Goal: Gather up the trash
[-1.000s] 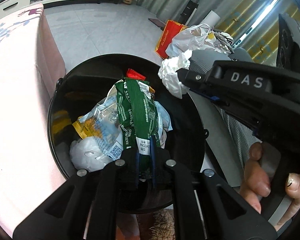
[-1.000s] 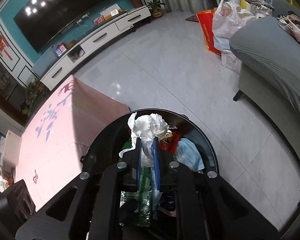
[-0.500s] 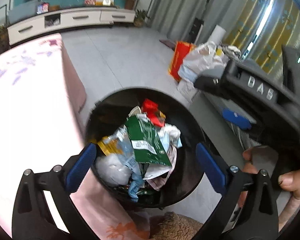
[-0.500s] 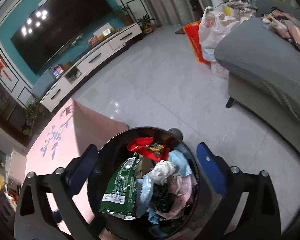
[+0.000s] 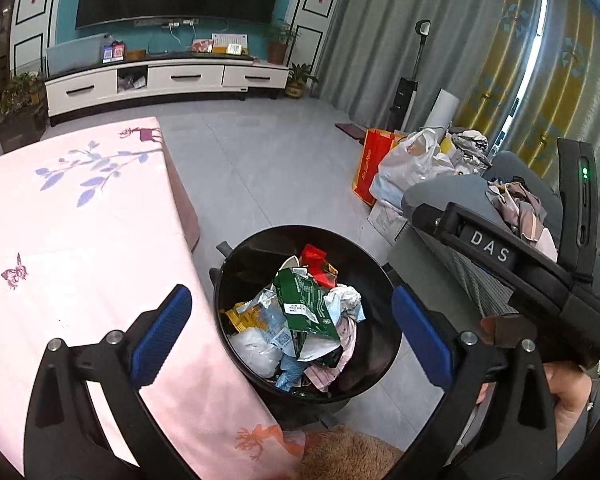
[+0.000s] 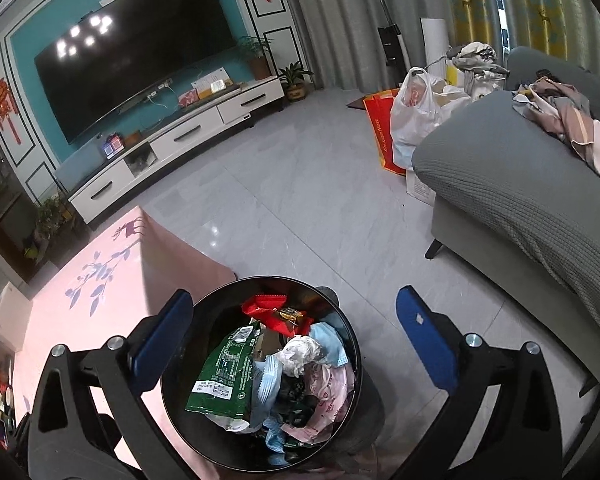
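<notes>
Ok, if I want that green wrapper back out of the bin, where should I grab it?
Probably the green wrapper by its lower edge near the white label, coming straight down from above with the right gripper: it lies flat on top of the pile in the bin.

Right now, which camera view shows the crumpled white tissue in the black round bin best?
The right wrist view: the crumpled white tissue lies unobstructed on top of the trash. In the left wrist view it appears smaller, beside the green wrapper.

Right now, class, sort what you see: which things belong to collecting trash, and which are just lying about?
Part of the job:
black bin
green wrapper
crumpled tissue
red wrapper

Just lying about:
white plastic bag
red bag
clothes on grey sofa
</notes>
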Available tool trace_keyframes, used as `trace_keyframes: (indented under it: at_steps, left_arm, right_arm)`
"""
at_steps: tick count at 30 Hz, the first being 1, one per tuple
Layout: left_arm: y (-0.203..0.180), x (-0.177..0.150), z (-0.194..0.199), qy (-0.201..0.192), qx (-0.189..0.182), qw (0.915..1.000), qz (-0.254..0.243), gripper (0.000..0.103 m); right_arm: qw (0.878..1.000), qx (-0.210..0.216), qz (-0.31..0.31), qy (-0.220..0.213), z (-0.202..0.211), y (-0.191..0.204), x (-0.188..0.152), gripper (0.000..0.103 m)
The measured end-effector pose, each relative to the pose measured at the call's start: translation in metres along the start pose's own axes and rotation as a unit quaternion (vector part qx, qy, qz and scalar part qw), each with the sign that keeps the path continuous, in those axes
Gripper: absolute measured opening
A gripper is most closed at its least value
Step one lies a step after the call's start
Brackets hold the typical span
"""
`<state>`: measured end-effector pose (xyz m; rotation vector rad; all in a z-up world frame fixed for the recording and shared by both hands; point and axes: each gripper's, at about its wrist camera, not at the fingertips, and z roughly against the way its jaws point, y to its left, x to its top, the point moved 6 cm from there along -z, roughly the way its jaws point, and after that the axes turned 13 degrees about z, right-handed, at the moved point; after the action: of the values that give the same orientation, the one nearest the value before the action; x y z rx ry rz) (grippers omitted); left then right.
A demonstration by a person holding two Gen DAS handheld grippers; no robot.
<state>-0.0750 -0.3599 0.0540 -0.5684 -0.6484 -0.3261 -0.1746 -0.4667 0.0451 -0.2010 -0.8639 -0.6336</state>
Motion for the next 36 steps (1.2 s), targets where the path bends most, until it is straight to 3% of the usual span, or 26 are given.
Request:
trace_keyframes:
  at_steps: [36]
  left_arm:
    - [0.016, -0.014, -0.011, 0.024, 0.027, 0.9992, 0.018, 0.100]
  right_arm:
    - [0.999, -0.013, 0.033, 0.010, -0.004, 0.014, -0.003, 0.100]
